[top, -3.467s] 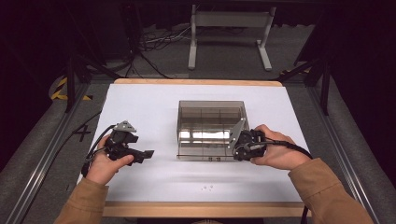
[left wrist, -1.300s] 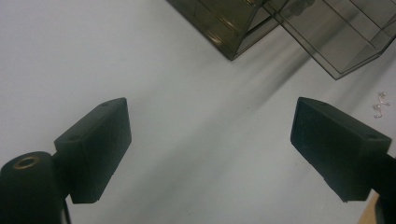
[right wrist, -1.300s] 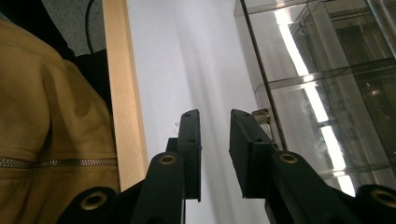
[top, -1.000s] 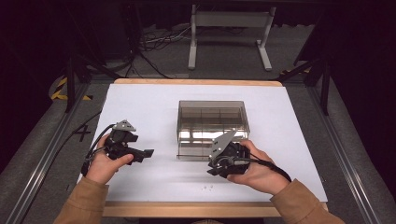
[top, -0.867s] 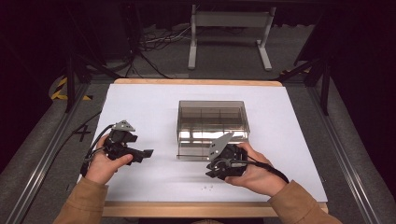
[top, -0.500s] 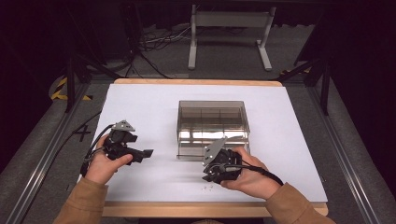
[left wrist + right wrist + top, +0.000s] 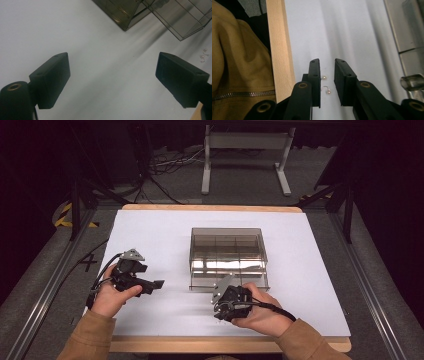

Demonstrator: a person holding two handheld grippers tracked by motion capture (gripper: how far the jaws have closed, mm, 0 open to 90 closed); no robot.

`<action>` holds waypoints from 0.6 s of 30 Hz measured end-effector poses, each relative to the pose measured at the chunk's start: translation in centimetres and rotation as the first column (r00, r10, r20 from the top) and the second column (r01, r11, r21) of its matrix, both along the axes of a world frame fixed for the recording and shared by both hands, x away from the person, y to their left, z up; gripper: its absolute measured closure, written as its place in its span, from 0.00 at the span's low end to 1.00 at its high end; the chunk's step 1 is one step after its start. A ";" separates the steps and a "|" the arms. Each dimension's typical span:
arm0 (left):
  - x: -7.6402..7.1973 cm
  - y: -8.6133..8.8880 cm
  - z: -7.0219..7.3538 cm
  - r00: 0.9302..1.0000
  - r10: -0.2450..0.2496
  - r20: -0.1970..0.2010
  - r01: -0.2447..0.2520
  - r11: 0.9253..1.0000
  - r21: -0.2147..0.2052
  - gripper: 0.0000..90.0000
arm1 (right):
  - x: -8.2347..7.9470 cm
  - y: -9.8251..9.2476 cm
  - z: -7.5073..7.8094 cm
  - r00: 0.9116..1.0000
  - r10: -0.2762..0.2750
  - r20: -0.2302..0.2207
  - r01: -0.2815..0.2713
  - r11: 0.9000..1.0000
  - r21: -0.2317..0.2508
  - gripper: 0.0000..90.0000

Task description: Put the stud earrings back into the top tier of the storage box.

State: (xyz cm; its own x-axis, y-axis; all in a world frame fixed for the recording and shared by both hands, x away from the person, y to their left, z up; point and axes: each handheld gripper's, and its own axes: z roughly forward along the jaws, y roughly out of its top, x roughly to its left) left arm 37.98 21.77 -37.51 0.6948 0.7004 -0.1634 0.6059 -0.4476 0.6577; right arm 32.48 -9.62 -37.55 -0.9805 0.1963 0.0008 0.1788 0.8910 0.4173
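Over earrings point(image 7: 326, 89), right gripper point(image 7: 327, 72), jaws astride

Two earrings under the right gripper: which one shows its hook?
The nearer earring, between the right gripper's jaws: a curved wire arcs off its pearl. The other earring, farther along by one jaw, shows just a pearl.

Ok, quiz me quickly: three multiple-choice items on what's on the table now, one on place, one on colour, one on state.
1. Where do the small earrings lie?
A. inside the box
B. on the white table between the right tool's jaws
C. under the left tool

2. What colour is the clear box?
A. smoky grey
B. red
C. blue

3. How do the left tool's jaws stand?
A. clamped on the box
B. wide apart, nothing between them
C. shut tight

Answers:
1 B: the right tool straddles them, near the wooden table edge.
2 A: its walls look tinted grey.
3 B: bare table shows between them.
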 end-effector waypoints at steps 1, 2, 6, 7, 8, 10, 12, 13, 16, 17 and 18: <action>0.0 0.0 0.0 1.000 0.001 -0.003 -0.001 1.000 -0.002 0.14 | 0.1 0.1 -0.2 1.000 0.004 0.005 -0.004 1.000 0.000 0.84; 0.0 0.0 0.0 1.000 0.000 0.000 0.000 1.000 0.000 0.14 | 0.0 0.1 -0.4 1.000 0.003 0.005 -0.003 1.000 -0.009 0.84; 0.0 0.0 0.0 1.000 -0.001 -0.002 0.001 1.000 0.000 0.14 | 0.2 0.4 -1.2 1.000 0.002 -0.009 -0.003 1.000 -0.027 0.85; 0.0 0.0 0.0 1.000 -0.002 -0.002 0.002 1.000 0.000 0.14 | 0.2 0.4 -1.4 1.000 0.000 -0.013 0.000 1.000 -0.031 0.85; 0.0 0.0 0.0 1.000 0.001 -0.001 -0.001 1.000 -0.004 0.14 | 0.2 0.4 -1.6 1.000 -0.001 -0.014 0.001 0.999 -0.038 0.85; 0.0 0.0 0.0 1.000 0.001 0.001 0.000 1.000 -0.003 0.14 | 0.4 0.5 -2.0 1.000 -0.002 -0.019 0.001 0.999 -0.045 0.85; 0.0 0.0 0.0 1.000 0.000 0.000 0.000 1.000 -0.003 0.14 | 0.4 0.5 -2.3 0.999 -0.009 -0.035 0.007 0.998 -0.059 0.85; 0.0 0.0 0.0 1.000 0.000 0.000 0.000 1.000 -0.004 0.14 | 0.4 0.5 -2.4 0.999 -0.008 -0.033 0.006 0.998 -0.059 0.85; 0.0 0.0 0.0 1.000 0.001 -0.001 -0.001 1.000 -0.004 0.14 | 0.5 0.7 -2.8 0.999 -0.010 -0.041 0.008 0.998 -0.065 0.85; 0.0 0.0 0.0 1.000 0.000 0.001 0.000 1.000 -0.002 0.14 | 0.5 0.7 -2.9 0.999 -0.012 -0.045 0.009 0.998 -0.068 0.85; 0.0 0.0 0.0 1.000 0.000 0.001 0.000 1.000 -0.003 0.14 | 0.6 0.7 -3.1 0.999 -0.008 -0.049 0.005 0.998 -0.069 0.85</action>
